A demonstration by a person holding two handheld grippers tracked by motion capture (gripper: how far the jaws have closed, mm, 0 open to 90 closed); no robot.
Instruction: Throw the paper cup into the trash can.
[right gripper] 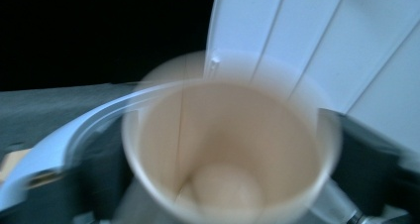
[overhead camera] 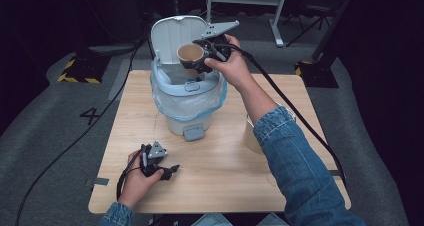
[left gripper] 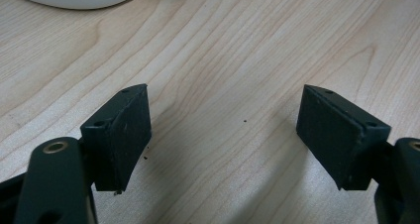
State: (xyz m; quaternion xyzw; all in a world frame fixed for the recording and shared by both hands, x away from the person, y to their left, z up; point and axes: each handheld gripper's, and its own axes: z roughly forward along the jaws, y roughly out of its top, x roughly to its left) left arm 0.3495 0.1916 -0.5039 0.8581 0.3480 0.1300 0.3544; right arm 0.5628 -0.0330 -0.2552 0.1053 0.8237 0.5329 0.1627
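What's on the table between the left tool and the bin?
Nothing: in the high view, bare wood separates the left tool from the bin.

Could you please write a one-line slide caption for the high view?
Right gripper holds a paper cup over the open lidded bin; left gripper rests open on the table.

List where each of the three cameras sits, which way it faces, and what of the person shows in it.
High view: above the person's side, facing forward and down on the table and bin; both forearms and grippers show.
Left gripper view: on the left gripper, facing down at bare tabletop; its open jaws show.
Right gripper view: on the right gripper, facing into the paper cup it grips, bin lid behind.
Shared: high and right gripper views both show cup and lid.
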